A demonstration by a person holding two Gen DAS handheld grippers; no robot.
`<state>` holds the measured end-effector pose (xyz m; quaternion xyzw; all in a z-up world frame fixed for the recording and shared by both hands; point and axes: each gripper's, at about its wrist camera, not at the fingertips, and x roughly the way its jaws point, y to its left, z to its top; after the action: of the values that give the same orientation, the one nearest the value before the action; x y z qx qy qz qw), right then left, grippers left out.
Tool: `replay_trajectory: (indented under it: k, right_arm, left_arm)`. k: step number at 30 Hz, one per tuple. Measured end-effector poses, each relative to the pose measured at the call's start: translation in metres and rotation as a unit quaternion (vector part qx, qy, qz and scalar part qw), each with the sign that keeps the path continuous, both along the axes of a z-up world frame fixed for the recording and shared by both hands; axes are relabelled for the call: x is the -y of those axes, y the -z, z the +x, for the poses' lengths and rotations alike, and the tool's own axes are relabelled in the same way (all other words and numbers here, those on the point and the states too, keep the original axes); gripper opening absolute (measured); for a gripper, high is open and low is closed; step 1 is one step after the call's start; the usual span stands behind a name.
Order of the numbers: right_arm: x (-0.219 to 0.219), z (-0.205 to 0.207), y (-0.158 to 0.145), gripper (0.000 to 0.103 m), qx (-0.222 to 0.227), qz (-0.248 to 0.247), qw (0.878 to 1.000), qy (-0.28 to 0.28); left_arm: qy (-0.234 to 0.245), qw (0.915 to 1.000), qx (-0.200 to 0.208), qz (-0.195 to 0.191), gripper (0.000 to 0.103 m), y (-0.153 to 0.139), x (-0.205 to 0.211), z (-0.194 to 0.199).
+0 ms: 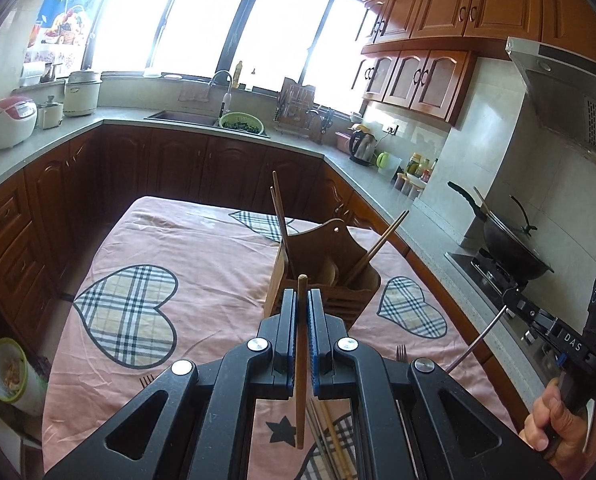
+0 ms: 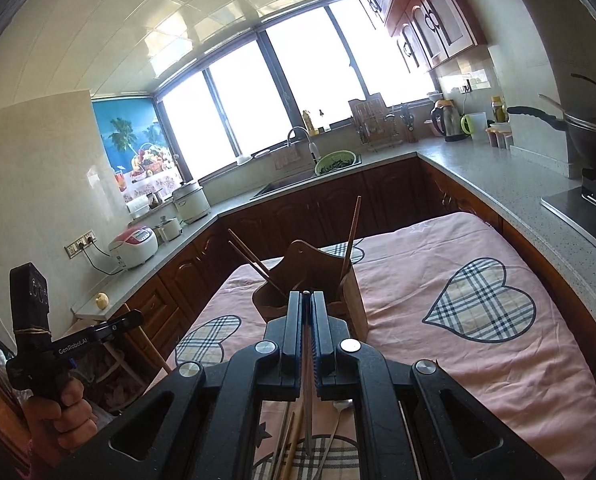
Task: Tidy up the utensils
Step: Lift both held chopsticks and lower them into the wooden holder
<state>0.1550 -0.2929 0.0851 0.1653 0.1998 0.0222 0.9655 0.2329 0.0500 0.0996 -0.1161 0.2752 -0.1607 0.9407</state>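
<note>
Seen from the left wrist, the left gripper (image 1: 303,300) is clenched on a wooden chopstick (image 1: 301,360), which runs upright between the blue pads and hangs down past them over the pink tablecloth (image 1: 202,240). Just beyond the fingertips stands a wooden utensil holder (image 1: 330,256) with several chopsticks already leaning out of it. More chopsticks (image 1: 330,440) lie on the cloth below the gripper, and two fork heads (image 1: 401,354) peek out beside its arms. At the right edge, the right gripper (image 1: 512,298) pinches a thin metal utensil (image 1: 478,340), a hand (image 1: 554,428) around its grip.

Seen from the right wrist, the right gripper (image 2: 307,300) is clamped tight on that slim metal piece (image 2: 307,400), probably a steel chopstick, though only its edge shows. The holder (image 2: 310,276) sits just ahead. A spoon (image 2: 336,424) and loose chopsticks (image 2: 288,448) rest on the cloth beneath. The left gripper (image 2: 132,316) appears at the far left.
</note>
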Motion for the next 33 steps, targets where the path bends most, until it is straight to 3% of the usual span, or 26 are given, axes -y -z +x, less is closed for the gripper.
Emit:
replay_trajectory:
  k: [21,33]
  right_arm:
    - [0.017,0.046,-0.020,0.004,0.039,0.008,0.999,0.018]
    - [0.026,0.093,-0.039,0.004,0.070,-0.001,0.997,0.034]
  left_arm:
    - [-0.021,0.9975,0.051,-0.044,0.004,-0.015,-0.015,0.039]
    - [-0.053,0.9923,0.086,-0.070,0.003,-0.019,-0.011,0.100]
